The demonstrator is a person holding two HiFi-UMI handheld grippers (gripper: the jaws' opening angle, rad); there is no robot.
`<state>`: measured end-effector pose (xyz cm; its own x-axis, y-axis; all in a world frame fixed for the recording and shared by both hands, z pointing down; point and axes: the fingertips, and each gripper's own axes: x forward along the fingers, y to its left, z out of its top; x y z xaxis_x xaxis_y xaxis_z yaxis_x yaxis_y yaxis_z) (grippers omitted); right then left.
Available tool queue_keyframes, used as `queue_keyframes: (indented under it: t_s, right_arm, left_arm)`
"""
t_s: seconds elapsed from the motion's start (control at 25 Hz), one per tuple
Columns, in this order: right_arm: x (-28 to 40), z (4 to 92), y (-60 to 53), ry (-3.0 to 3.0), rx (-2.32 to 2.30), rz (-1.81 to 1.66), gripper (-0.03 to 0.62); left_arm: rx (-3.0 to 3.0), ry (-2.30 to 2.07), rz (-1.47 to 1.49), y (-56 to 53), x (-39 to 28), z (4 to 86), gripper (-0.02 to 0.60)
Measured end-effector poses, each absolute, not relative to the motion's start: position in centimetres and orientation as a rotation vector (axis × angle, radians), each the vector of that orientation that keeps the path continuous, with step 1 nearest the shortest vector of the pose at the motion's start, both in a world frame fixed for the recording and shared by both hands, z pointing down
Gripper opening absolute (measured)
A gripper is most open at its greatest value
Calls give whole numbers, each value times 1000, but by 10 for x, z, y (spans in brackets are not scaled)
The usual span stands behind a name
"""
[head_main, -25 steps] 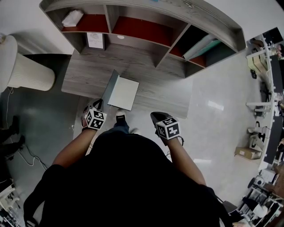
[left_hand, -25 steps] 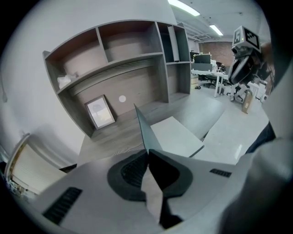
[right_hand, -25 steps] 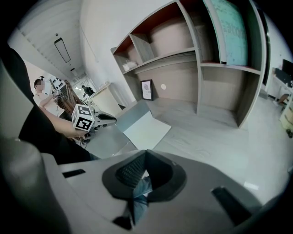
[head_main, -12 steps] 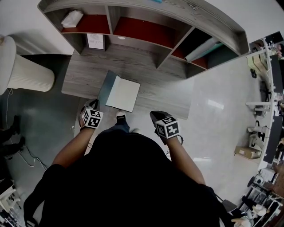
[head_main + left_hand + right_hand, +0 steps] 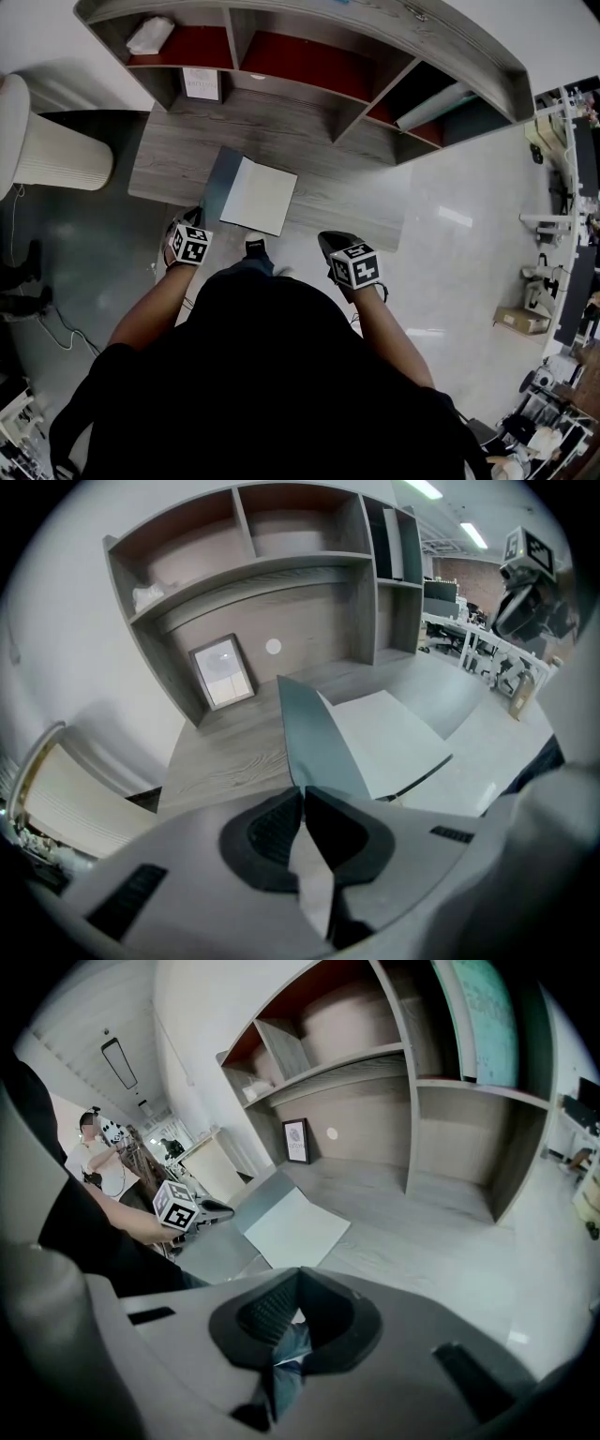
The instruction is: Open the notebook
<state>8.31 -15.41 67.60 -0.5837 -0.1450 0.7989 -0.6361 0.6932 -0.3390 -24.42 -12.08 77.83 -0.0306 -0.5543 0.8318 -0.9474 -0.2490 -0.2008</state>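
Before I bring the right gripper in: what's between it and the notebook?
Nothing but bare desk top lies between the right gripper and the notebook; the head view and the right gripper view both show it.

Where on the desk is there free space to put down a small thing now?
The widest bare patch of the desk lies right of the notebook, up to the shelf divider. A band is bare between notebook and framed picture. Left of the notebook is crowded: the left tool holds its cover there.
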Motion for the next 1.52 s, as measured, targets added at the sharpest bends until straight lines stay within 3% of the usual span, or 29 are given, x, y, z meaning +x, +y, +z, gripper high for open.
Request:
queue_keyframes:
  t_s: [1.52]
  right_arm:
    - [62, 692, -177, -2082, 563, 828, 0]
  left_arm:
    - [1668, -1513, 1192, -122, -287, 828, 34]
